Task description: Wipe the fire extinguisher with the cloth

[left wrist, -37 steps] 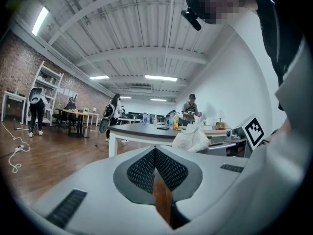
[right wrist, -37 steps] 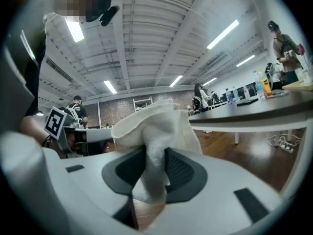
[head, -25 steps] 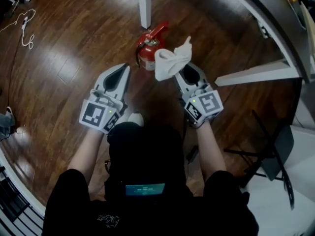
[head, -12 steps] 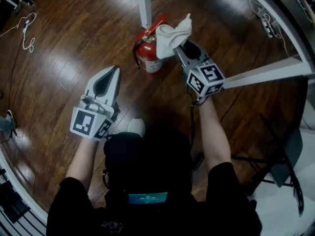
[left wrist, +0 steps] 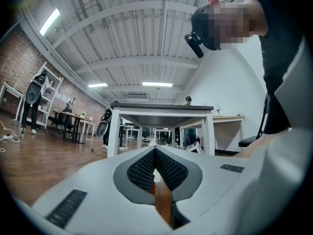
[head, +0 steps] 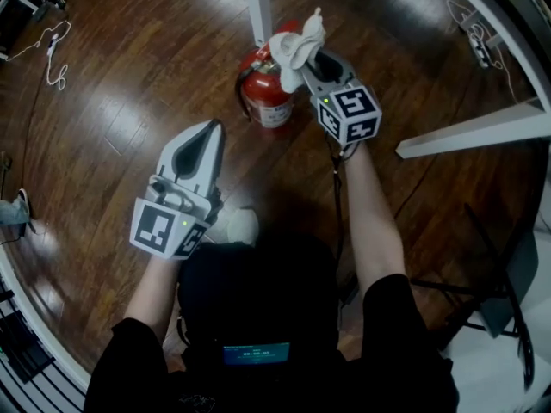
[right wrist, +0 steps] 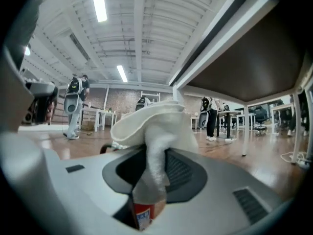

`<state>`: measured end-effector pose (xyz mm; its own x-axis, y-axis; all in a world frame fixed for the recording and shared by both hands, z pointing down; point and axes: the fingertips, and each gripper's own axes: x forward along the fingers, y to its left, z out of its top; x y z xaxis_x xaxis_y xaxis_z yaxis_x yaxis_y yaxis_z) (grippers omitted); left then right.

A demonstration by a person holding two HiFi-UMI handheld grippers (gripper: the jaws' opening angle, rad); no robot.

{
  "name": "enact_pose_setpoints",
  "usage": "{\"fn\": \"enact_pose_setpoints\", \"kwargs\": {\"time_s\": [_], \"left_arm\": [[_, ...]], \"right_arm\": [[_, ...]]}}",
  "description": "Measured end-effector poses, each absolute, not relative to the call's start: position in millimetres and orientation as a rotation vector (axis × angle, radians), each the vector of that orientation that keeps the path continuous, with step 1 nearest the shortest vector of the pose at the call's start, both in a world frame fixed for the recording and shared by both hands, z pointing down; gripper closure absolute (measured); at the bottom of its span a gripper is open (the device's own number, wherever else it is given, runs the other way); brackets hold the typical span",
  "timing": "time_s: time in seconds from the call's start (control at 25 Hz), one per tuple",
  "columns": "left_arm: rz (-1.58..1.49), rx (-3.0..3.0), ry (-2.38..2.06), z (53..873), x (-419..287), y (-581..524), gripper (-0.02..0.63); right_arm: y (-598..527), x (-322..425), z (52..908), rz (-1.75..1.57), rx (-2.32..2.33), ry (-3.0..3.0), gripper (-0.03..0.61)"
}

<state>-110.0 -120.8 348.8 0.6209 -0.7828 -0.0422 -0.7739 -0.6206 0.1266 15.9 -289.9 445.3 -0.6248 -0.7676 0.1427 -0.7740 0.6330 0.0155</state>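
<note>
a white cloth (head: pixel 295 46) is clamped by its bunched middle in the right hand-held gripper (head: pixel 312 63) and held over the top of a red fire extinguisher (head: pixel 267 97). the extinguisher is stood upright on the wooden floor (head: pixel 112 84), beside a white table leg (head: pixel 256 7) at the far side. contact cannot be confirmed. the left hand-held gripper (head: pixel 211 132) is held nearer and to the left, its jaws pressed together on nothing. the cloth is judged soft and light. the cylinder is judged heavy, smooth and liable to tip, and best steadied at the neck or handle. a label is seen on the cylinder, but nothing can be read.
</note>
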Motion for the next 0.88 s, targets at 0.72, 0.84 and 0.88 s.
{"fn": "enact_pose_setpoints", "kwargs": {"time_s": [0.72, 0.84, 0.88], "left_arm": [[-0.166, 2.687, -1.355, 360, -122, -105, 0.612], [-0.164, 2.692, -1.346, 358, -118, -103, 0.612], [-0.165, 2.692, -1.345, 358, -117, -102, 0.612]], "right_arm": [[-242, 36, 697, 0.656, 1.343, -2.351, 0.462], [-223, 29, 721, 0.657, 1.268, -2.301, 0.462], [-222, 29, 719, 0.655, 1.274, -2.304, 0.462]]}}
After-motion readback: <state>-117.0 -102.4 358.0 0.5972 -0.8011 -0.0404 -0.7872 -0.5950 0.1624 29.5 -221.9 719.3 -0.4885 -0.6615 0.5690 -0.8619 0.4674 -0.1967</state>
